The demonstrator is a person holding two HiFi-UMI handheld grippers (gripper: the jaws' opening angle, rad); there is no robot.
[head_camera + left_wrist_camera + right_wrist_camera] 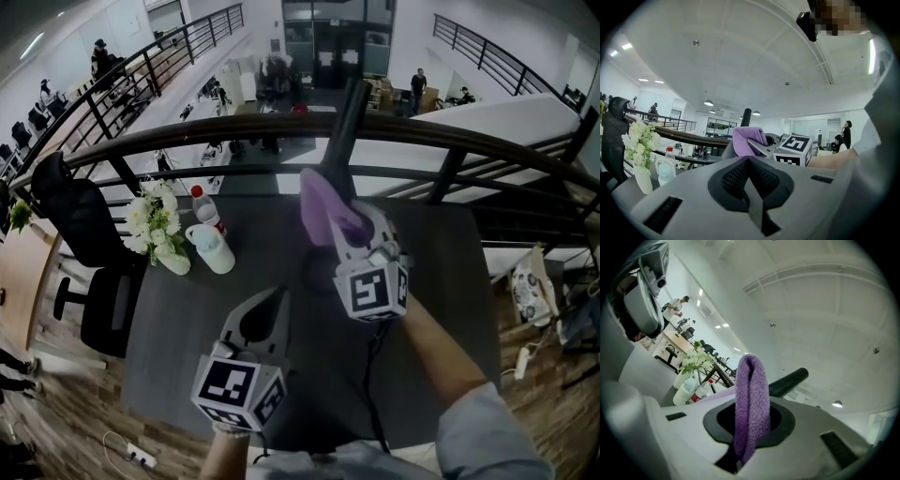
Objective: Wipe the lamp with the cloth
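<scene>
Clamping the folded cloth (323, 208) in the right gripper (349, 234), with the loop left proud of the tips, likely as a wiping pad. Holding it against or just beside the lamp (346, 122) stem, above the table (450, 281); can't confirm contact. Reaching forward with the right forearm, tool pitched up. Parking the left gripper (265, 307) low near the body, closed on nothing, probably to stay clear of the wipe.
</scene>
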